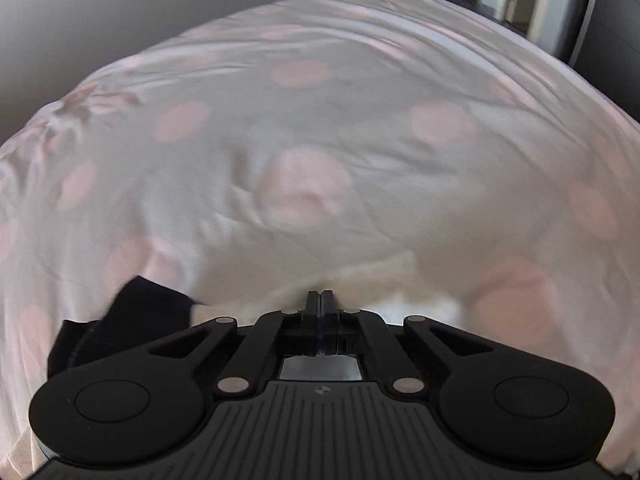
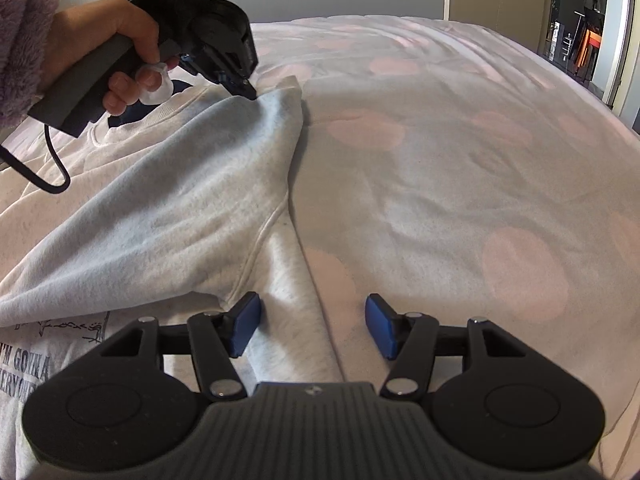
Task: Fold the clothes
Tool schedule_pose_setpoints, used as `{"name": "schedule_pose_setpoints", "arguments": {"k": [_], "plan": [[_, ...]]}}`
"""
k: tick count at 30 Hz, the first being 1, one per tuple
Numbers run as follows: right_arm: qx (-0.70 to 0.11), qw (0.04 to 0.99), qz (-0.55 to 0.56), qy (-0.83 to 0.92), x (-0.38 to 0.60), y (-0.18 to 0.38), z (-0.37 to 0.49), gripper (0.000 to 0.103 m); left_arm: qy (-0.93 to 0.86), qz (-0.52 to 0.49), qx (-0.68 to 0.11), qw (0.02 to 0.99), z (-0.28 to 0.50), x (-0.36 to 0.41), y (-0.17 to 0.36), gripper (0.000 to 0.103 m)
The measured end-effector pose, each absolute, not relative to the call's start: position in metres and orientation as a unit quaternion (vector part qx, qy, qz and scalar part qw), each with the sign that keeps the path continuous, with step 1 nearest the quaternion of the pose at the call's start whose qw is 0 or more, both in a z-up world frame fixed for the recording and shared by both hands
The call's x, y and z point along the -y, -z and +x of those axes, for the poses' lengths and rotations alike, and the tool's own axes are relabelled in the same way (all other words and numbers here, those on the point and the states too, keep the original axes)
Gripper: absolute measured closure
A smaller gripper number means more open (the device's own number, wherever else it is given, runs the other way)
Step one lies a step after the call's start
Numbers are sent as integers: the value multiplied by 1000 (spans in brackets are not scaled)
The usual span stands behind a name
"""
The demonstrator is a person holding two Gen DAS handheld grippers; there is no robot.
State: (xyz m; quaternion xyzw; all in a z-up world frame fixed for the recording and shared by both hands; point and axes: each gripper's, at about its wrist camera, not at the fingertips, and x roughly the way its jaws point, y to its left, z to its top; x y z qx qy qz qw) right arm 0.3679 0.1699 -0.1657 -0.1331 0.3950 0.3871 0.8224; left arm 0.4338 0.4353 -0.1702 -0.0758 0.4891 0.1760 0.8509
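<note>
Mid-fold on the bed (image 2: 460, 168): left gripper (image 2: 245, 89) pinches the grey sweatshirt (image 2: 168, 208) edge, carrying it inward, right gripper (image 2: 312, 328) jaws spread, straddling its side edge, so next it probably lays the flap flat.

left tool (image 1: 321, 298): shut, pinching pale cloth (image 1: 400, 276) | spotted bedcover (image 1: 360, 140) beyond
</note>
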Motion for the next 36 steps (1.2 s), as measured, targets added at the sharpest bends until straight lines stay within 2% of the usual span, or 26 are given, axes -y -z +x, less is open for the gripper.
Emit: {"name": "schedule_pose_setpoints", "arguments": {"k": [6,9,13,16,19,24,28,33,36], "plan": [[-388,845,-127,-344,-154,159,379,42,-168,-52,-478,861,390,-431,141,103],[-383,864,-121,-304,-141,155,387,55,-174,-59,-472,862,347,-432,125,102],[-365,854,-90,-360,-137,142,376,56,-206,-67,-480,850,284,-433,111,98],[-337,840,-114,-410,-151,134,354,56,-232,-81,-483,841,236,-435,101,97],[-323,826,-145,-439,-165,134,333,56,-262,-91,-478,834,188,-438,92,87],[-310,810,-201,-456,-179,140,311,56,-328,-83,-471,815,112,-452,88,77],[-294,806,-238,-456,-186,145,299,56,-364,-111,-461,802,66,-472,98,61],[-264,798,-309,-445,-197,158,284,55,-359,-150,-468,793,47,-483,126,60],[-245,801,-340,-427,-202,168,282,56,-353,-154,-463,798,43,-481,136,70]]}}
